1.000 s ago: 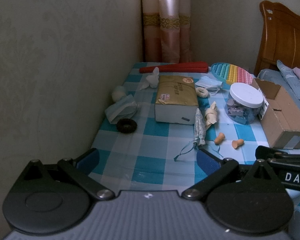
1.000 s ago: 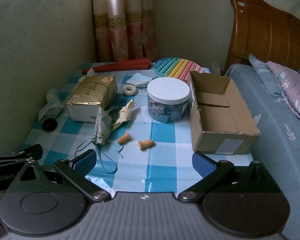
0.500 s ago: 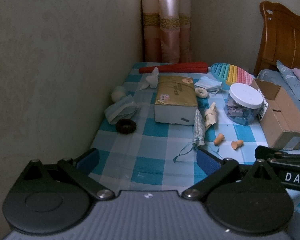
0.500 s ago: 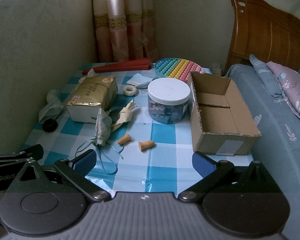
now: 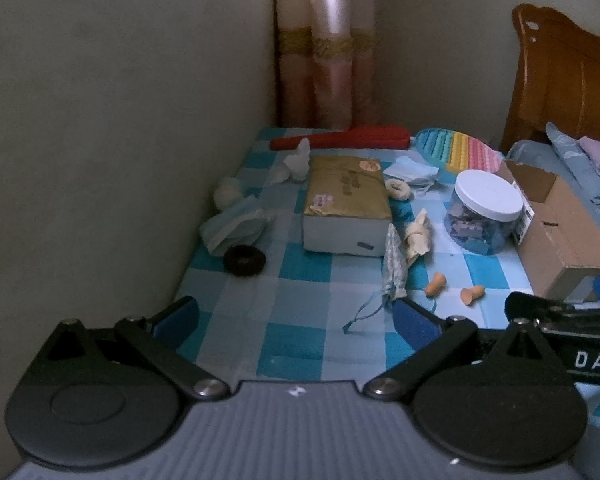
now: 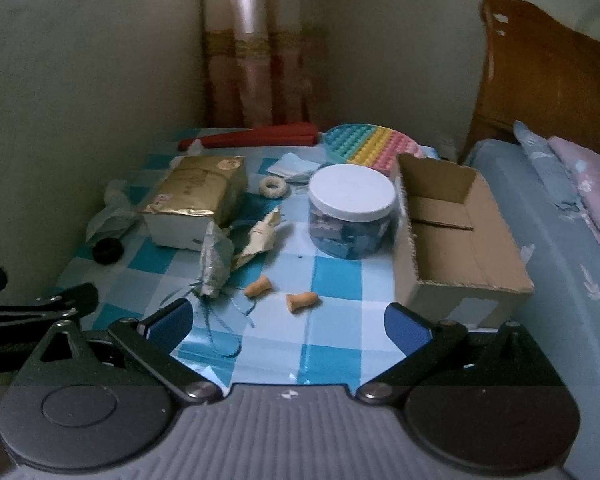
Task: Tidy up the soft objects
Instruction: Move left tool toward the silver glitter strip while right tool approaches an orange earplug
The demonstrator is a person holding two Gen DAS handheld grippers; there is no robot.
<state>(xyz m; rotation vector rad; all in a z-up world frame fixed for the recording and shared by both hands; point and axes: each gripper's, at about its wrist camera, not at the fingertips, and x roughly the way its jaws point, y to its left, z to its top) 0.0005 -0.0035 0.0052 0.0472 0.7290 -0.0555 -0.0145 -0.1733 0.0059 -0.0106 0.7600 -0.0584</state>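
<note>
Soft items lie on a blue-checked table (image 5: 300, 312). Two orange foam earplugs (image 6: 302, 302) lie near the front middle; they also show in the left wrist view (image 5: 472, 294). A small drawstring pouch (image 6: 216, 260) and a crumpled beige wrapper (image 6: 260, 236) lie beside them. A black hair tie (image 5: 244, 261), a folded face mask (image 5: 236, 228) and a white scrunchie (image 6: 274, 188) lie further back. An open cardboard box (image 6: 456, 232) stands on the right. My left gripper (image 5: 296, 320) and right gripper (image 6: 288, 320) are both open and empty above the table's front edge.
A gold tissue pack (image 5: 346, 204) sits mid-table. A white-lidded clear jar (image 6: 352, 210) stands next to the box. A rainbow pop-it (image 6: 370, 148) and a red case (image 6: 252, 140) lie at the back. Wall on the left, bed (image 6: 560, 260) on the right.
Both grippers have eased slightly toward the table; the right view has moved in a little. Nothing on the table has moved.
</note>
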